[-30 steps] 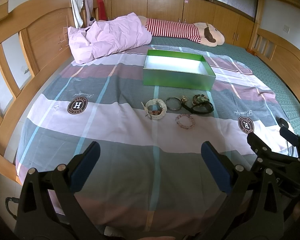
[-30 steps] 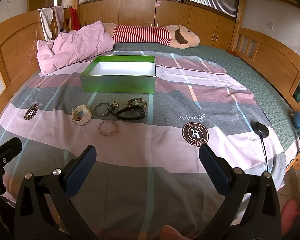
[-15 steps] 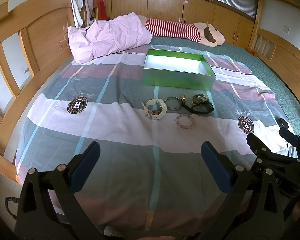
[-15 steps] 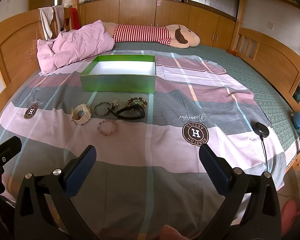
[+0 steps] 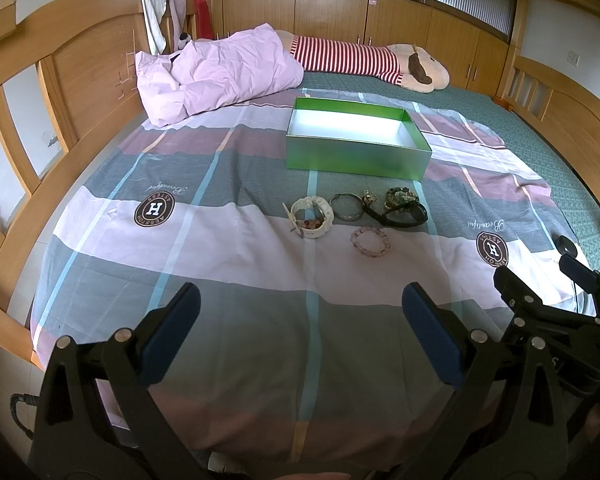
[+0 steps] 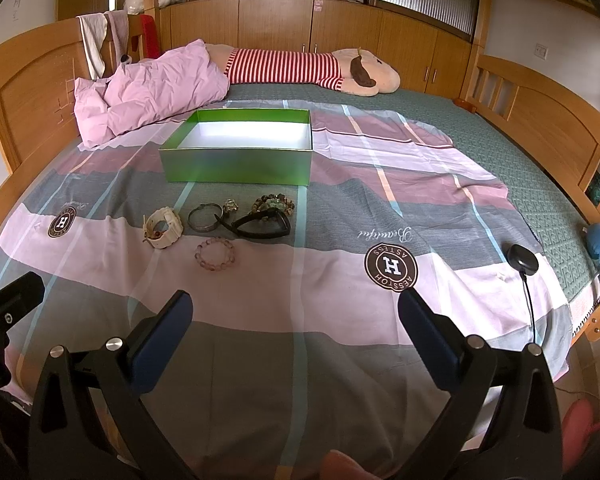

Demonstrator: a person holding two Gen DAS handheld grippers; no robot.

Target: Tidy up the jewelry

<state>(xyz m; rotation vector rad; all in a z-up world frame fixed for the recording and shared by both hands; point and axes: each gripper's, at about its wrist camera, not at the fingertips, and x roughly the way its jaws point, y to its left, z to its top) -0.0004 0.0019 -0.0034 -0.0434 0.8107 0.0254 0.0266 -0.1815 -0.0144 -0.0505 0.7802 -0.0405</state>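
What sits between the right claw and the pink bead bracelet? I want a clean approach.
Nothing visible: only bare bedsheet lies between the open right claw and the pink bead bracelet.

One green box (image 5: 356, 156), about five bracelets (image 5: 371, 241)

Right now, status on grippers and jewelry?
Left gripper and right gripper open, empty. Jewelry on bedsheet, green box empty. Nothing in the way.

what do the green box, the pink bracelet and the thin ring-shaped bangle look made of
Green box: likely glossy cardboard, thin straight walls, white inside.
Pink bracelet: translucent rounded beads, glass or stone, cannot tell which.
Thin bangle: looks like metal, grey and slightly shiny.
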